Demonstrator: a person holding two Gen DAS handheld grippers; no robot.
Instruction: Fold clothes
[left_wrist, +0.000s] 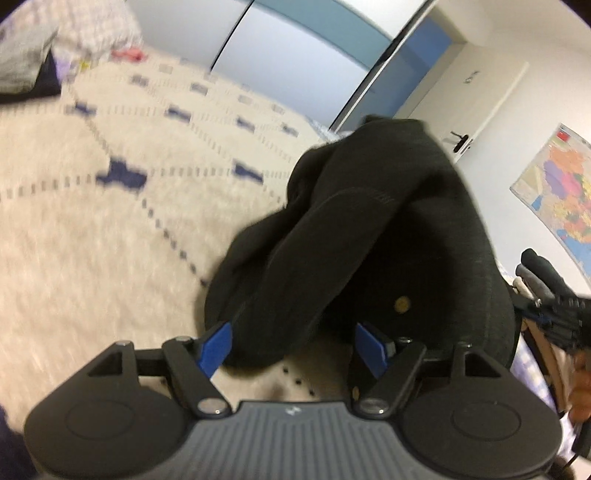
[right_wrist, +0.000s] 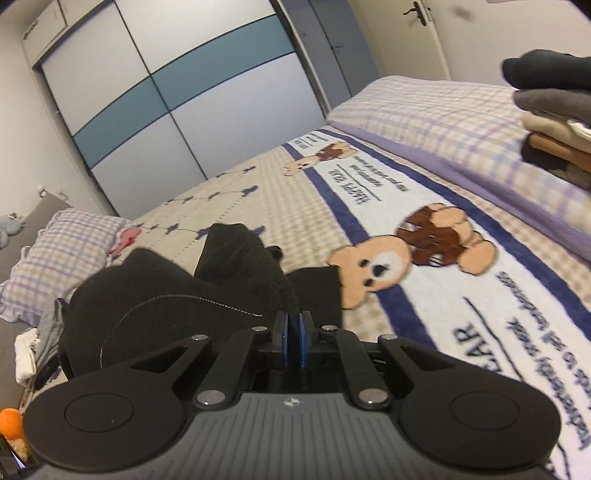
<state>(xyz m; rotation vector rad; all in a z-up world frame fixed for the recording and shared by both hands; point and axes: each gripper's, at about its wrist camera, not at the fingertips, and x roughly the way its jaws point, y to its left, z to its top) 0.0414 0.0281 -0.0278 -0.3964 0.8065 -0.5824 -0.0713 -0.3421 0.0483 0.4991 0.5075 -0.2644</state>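
A black garment (left_wrist: 369, 229) lies bunched on the cream blanket (left_wrist: 110, 221) of the bed. One thick fold of it runs down between the blue pads (left_wrist: 218, 343) of my left gripper (left_wrist: 293, 345), whose jaws stand wide and do not squeeze it. In the right wrist view the same black garment (right_wrist: 147, 302) is heaped just ahead and to the left. My right gripper (right_wrist: 291, 325) is shut on an edge of it, with a thin ridge of cloth pinched between the pads. A small round metal button (left_wrist: 402, 304) shows on the cloth.
A teddy-bear blanket (right_wrist: 424, 314) covers the bed. A stack of folded clothes (right_wrist: 554, 122) sits at the far right on it. A checked pillow (right_wrist: 66, 251) and loose laundry (right_wrist: 29, 350) lie on the left. A wardrobe (right_wrist: 184, 110) stands behind, and a wall map (left_wrist: 557, 192) hangs on the right.
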